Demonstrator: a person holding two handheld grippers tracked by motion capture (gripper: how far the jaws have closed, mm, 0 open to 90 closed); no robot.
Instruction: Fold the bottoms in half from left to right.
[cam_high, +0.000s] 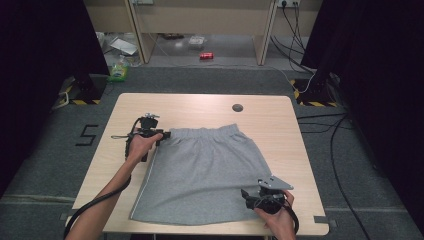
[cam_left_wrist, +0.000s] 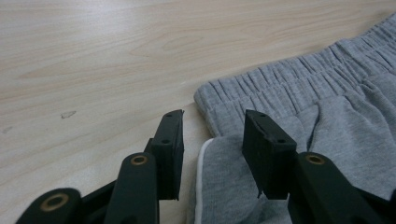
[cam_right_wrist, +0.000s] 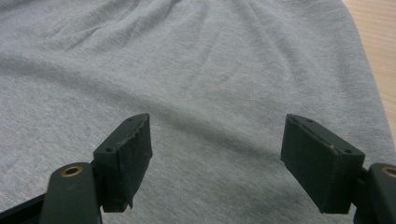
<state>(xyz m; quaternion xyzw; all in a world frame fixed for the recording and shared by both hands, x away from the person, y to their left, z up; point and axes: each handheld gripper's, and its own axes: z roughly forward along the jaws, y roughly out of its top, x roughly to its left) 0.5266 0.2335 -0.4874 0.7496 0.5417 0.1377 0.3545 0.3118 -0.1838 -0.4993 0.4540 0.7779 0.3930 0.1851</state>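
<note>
Lab: black curtains (cam_high: 40, 50), floor cables (cam_high: 330, 125)

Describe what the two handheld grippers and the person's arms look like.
Both grippers are black. The left gripper has two flat, blocky jaws on arms with brass-coloured rivets; a thick black cable trails from it along the forearm. The right gripper has the same jaws and, in the high view, a grey three-cornered plate on top. The forearms are bare, no sleeves visible.

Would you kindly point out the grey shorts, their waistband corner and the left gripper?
grey shorts (cam_high: 205, 175), high view, middle of the flat fabric.
waistband corner (cam_left_wrist: 210, 100), left gripper view, gathered elastic edge.
left gripper (cam_left_wrist: 212, 135), left gripper view, midway between its fingertips.
</note>
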